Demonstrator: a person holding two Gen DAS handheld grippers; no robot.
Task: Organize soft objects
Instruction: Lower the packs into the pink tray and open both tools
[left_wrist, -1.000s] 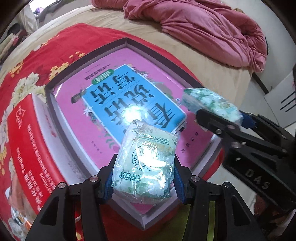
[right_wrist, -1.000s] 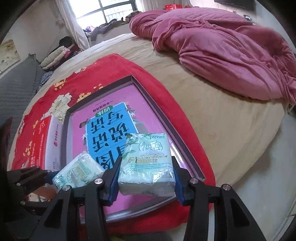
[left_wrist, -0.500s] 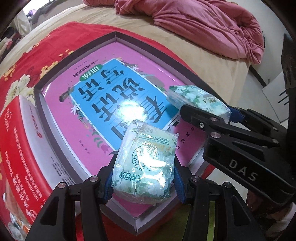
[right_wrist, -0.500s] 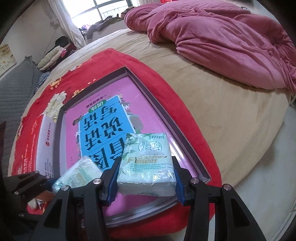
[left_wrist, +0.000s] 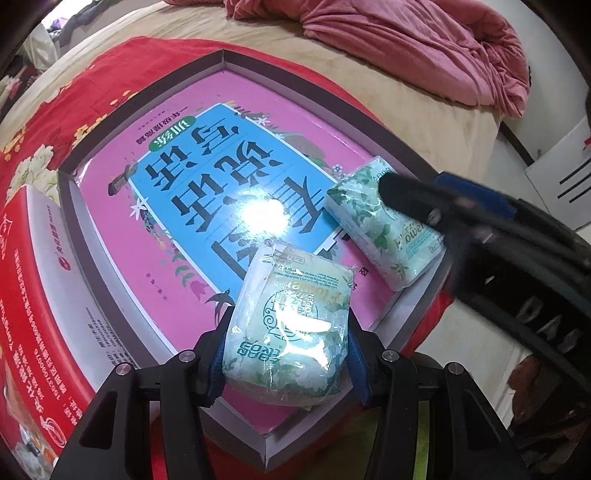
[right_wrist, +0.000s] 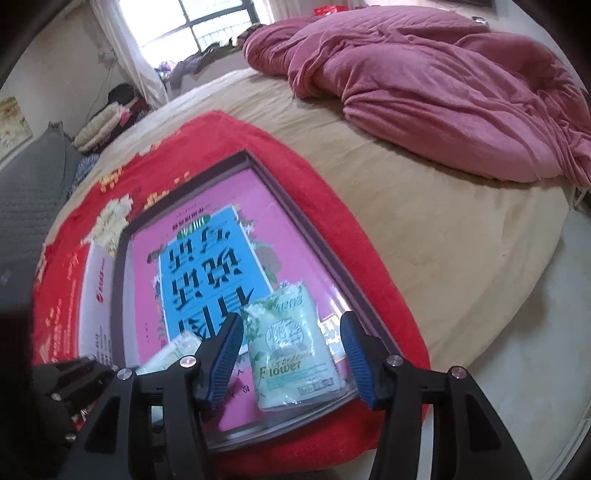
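A: Two soft plastic-wrapped packs of green-and-white tissues are in play; the first tissue pack (left_wrist: 291, 328) is pinched across its short sides by the left gripper (left_wrist: 286, 354), held just above the near corner of the shallow grey-rimmed box (left_wrist: 147, 92); the second tissue pack (right_wrist: 291, 347) lies flat on the pink-and-blue glossy book cover (left_wrist: 207, 177) inside that box, near its right rim.

B: And the right gripper (right_wrist: 291, 354)?

A: Its jaws have just been opening; the blue pads (right_wrist: 225, 354) stand clear of the pack on both sides, so it is spread around it, not gripping.

B: How would these handle?

A: Light and squashy, I'd judge; the film looks slick and crinkly, so a grip across the middle of the narrow sides suits best; the bulging wrap in the left gripper suggests it yields under pressure.

B: What does each view add?

A: The left wrist view shows the held pack's printed face and the red carton (left_wrist: 33, 295) beside the box; the right wrist view alone shows the gap at both pads, plus the beige bed (right_wrist: 424, 221), the red floral cloth (right_wrist: 221, 147) under the box and the rumpled pink blanket (right_wrist: 424, 81) well apart.
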